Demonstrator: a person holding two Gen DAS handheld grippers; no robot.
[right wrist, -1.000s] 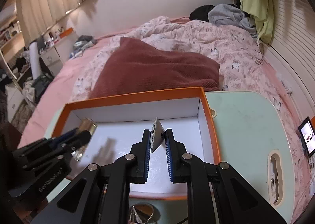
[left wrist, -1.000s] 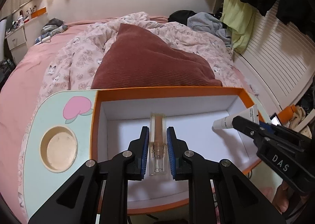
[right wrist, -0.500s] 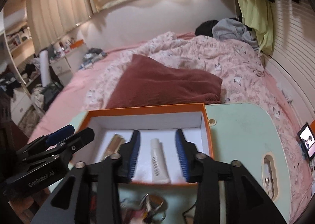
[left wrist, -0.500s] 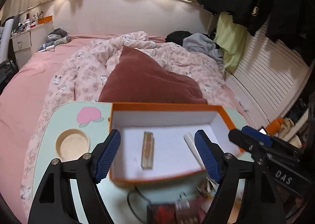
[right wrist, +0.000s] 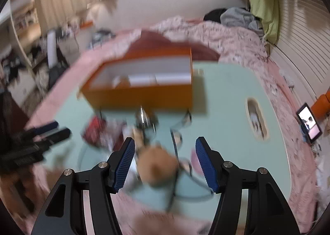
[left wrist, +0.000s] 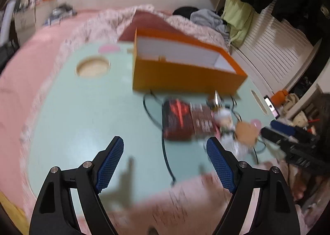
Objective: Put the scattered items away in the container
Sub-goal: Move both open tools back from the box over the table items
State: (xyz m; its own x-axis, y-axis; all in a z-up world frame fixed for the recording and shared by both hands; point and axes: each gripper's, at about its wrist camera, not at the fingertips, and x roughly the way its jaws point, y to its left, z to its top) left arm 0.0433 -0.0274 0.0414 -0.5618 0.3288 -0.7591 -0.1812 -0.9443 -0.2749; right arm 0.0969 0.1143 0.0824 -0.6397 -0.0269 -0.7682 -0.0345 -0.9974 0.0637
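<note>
Pale green lap table (left wrist: 82, 111), orange box (left wrist: 185, 78) at its far side, clutter just short of it: left gripper (left wrist: 165, 160) and right gripper (right wrist: 165, 160), jaws just opened and empty, risk snagging the black cable (left wrist: 165, 152) among the small items

The left part of the bench (left wrist: 82, 115) was bare, so the left tongs (left wrist: 165, 160) had lots of room there. To their right a black cord (left wrist: 165, 152) ran across the bench, and a blurry pile of small things (left wrist: 198, 119) lay in the way. The orange box (left wrist: 185, 78) stood like a wall behind the pile. The right tongs (right wrist: 165, 162) had a round tan thing (right wrist: 156, 164) right between their open tips. The bench (right wrist: 226, 94) was free on the right side.
</note>
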